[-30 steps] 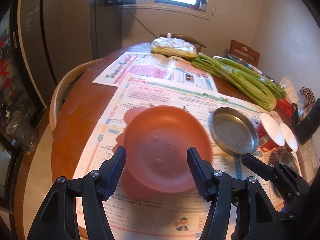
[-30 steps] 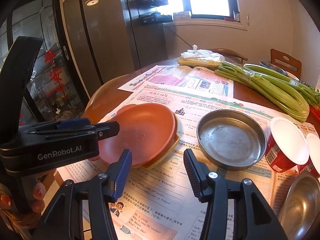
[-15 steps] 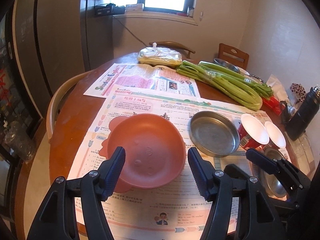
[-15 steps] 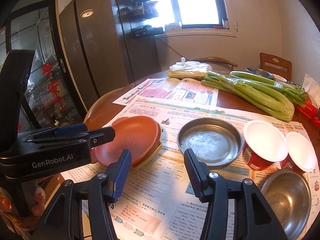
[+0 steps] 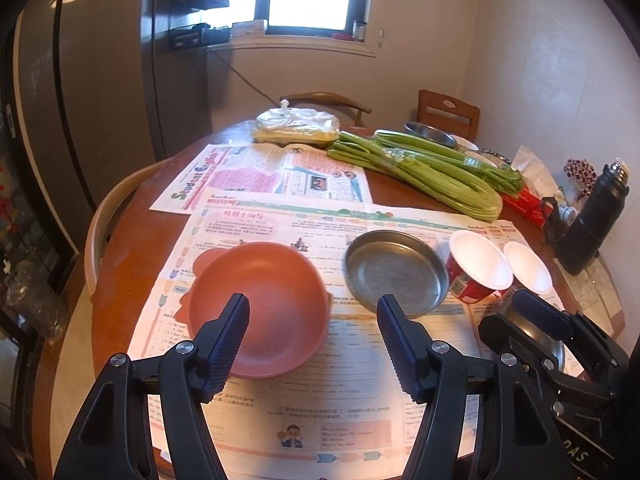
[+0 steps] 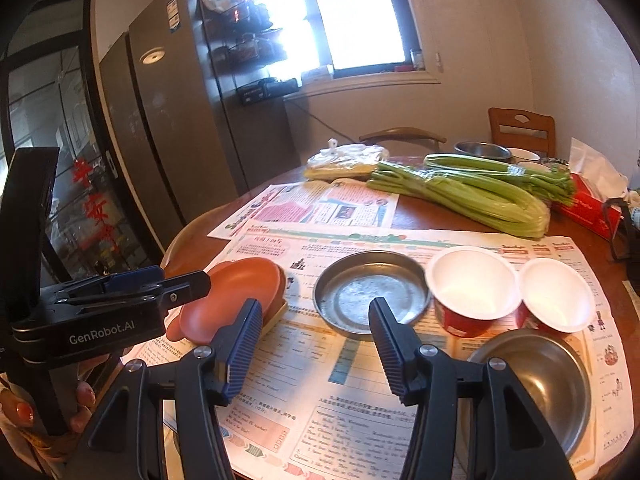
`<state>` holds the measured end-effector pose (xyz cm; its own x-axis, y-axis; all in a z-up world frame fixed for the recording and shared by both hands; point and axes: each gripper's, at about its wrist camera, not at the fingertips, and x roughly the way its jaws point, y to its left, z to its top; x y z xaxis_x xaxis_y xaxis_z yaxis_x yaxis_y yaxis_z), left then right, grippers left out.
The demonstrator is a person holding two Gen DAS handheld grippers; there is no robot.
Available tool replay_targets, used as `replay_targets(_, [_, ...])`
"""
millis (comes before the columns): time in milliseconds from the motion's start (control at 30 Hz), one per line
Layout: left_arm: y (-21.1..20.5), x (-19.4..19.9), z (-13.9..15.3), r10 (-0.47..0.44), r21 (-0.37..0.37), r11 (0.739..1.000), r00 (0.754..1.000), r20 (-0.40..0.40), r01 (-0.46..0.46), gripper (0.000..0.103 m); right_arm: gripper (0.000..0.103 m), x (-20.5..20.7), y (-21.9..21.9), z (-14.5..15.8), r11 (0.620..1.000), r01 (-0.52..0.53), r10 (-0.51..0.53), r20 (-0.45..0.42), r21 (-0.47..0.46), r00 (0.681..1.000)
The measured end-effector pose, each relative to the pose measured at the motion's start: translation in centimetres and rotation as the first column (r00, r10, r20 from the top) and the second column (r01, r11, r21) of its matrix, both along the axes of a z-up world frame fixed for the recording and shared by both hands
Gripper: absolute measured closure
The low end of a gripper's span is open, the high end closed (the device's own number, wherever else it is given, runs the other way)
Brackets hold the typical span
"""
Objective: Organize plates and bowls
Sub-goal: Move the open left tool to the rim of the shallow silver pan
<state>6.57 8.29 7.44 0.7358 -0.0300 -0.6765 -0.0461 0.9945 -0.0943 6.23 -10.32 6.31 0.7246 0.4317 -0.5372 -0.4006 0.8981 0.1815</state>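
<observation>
An orange plate [image 5: 260,304] lies on a second orange dish on the newspaper, and is seen again as the orange plate [image 6: 244,292] in the right wrist view. To its right are a shallow metal plate [image 5: 394,272] [image 6: 372,292], two red paper cups [image 5: 476,268] [image 6: 472,288] and a metal bowl [image 6: 532,380]. My left gripper [image 5: 313,320] hovers open above the table's near side, holding nothing. My right gripper [image 6: 316,320] hangs over the newspaper before the metal plate. Its jaws are opening with nothing between them.
Celery bundles [image 5: 420,172], a plastic bag of food [image 5: 296,128], a black flask [image 5: 596,216] and a red tissue box [image 6: 588,208] crowd the far and right side of the round table [image 5: 132,240]. Chairs [image 5: 448,112] and a tall fridge [image 6: 172,128] stand around it.
Both grippers have drawn back and up from the table, so the dishes look smaller and farther. The orange plate stays on the newspaper. More of the cups, bowl and flask has come into view.
</observation>
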Motion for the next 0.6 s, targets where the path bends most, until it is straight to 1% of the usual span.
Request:
replay_targets(367, [-3.6, 0.8, 0.2, -0.069, 0.016, 0.997, 0.998, -0.004, 0.069, 0.034, 0.045, -0.8, -3.4, 0.1, 0.998, 0.059, -0.059, -0.006, 0.039, 0.998])
replay_targets(600, [-5.2, 1.0, 0.1, -0.109, 0.003, 0.994, 0.994, 0.006, 0.109, 0.034, 0.045, -0.6, -4.6, -0.4, 0.995, 0.081, -0.08, -0.03, 0.055, 0.996])
